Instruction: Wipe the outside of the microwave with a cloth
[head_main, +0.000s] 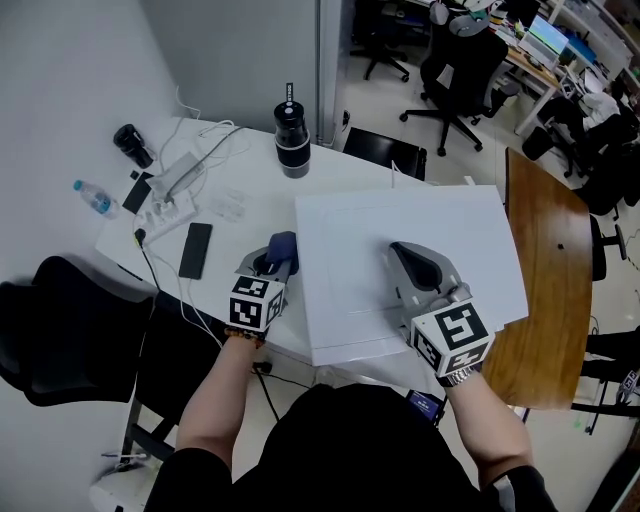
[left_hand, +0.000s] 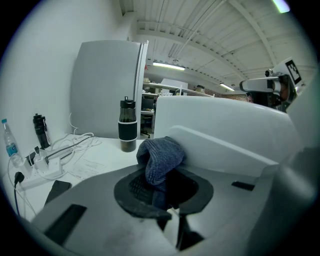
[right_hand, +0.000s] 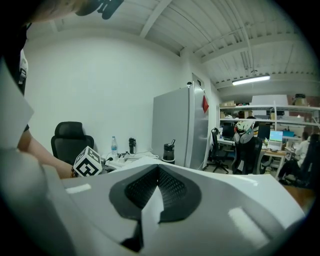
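Note:
The white microwave (head_main: 400, 270) fills the middle of the table in the head view, seen from above. A dark blue cloth (head_main: 283, 247) is bunched in my left gripper (head_main: 277, 260), which is shut on it and holds it at the microwave's left side. From the left gripper view, the cloth (left_hand: 160, 157) sticks up between the dark pads, touching the microwave's white wall (left_hand: 225, 125). My right gripper (head_main: 402, 250) lies on the microwave's top, shut and holding nothing. Its pads (right_hand: 172, 190) meet with no gap in the right gripper view, where the left gripper's marker cube (right_hand: 89, 162) shows.
A black flask (head_main: 292, 140) stands behind the microwave. To the left lie a phone (head_main: 195, 250), a power strip with cables (head_main: 175, 185) and a water bottle (head_main: 97, 198). A black chair (head_main: 70, 340) is at the near left, and a wooden table (head_main: 550, 280) at the right.

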